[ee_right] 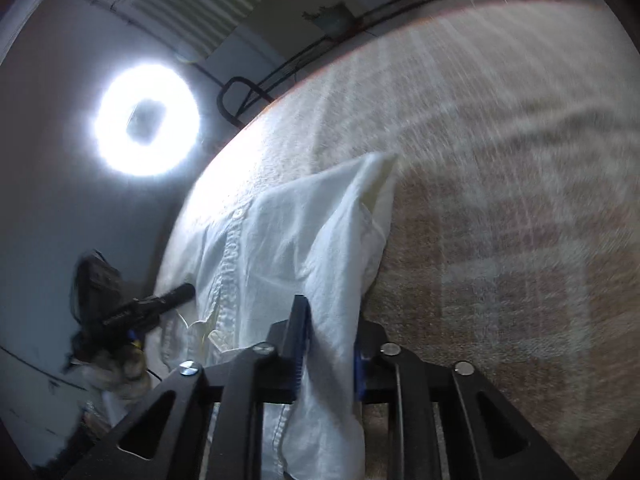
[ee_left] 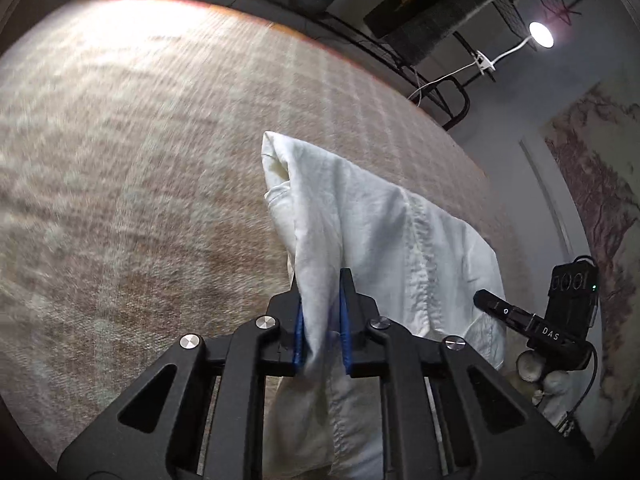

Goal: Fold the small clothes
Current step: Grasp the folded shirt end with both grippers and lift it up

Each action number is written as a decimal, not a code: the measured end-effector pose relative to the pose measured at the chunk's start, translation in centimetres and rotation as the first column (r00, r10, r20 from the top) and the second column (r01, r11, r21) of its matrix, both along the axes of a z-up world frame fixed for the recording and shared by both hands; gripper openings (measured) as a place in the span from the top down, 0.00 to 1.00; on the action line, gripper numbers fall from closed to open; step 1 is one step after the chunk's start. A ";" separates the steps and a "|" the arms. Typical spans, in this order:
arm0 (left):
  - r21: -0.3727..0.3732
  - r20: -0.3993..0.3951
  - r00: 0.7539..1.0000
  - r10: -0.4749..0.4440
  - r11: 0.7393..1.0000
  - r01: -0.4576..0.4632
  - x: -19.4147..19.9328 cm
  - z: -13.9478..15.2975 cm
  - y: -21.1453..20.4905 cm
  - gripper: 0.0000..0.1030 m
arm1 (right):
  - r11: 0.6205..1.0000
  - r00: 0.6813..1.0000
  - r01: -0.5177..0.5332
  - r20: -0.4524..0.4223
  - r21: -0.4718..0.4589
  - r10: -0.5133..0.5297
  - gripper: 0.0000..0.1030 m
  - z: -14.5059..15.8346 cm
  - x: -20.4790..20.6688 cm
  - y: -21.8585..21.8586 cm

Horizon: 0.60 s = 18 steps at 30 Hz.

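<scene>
Left wrist view: white garment (ee_left: 360, 232) hangs lifted over the checked cloth surface (ee_left: 140, 140); thin, limp and light, best taken at edges or corners. Left gripper (ee_left: 323, 320) is nearly closed, blue pads pinching a bunched fold. Right gripper (ee_right: 326, 344) likewise clamps cloth, though motion blur probably hides the exact contact.

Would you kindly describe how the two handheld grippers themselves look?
Both the left gripper and right gripper have black angular frames with triangular cutouts, round silver screws and ribbed blue pads. Seen side-on, the right carries white "DAS" lettering and a thin black cable.
</scene>
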<state>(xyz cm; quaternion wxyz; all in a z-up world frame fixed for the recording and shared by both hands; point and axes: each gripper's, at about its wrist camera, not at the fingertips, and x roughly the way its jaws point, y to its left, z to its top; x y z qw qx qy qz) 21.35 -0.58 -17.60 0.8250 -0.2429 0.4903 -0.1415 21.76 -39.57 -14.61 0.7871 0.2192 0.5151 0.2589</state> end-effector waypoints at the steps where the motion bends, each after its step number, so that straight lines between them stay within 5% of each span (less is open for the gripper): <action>1: 0.004 0.011 1.000 -0.001 1.000 0.001 -0.1 0.5 -0.4 0.89 | 1.000 1.000 -0.010 0.024 -0.027 0.011 0.88 0.7 -0.2 0.5; 8: 0.047 0.082 0.995 -0.064 0.997 0.060 -0.2 4.0 -3.7 0.90 | 0.992 0.989 -0.042 0.136 -0.118 0.058 0.90 4.6 -0.6 1.6; 18: 0.074 0.109 0.974 -0.199 0.979 0.192 5.2 5.8 -13.6 0.90 | 0.972 0.972 0.029 0.234 -0.234 0.028 0.90 9.3 1.4 -4.9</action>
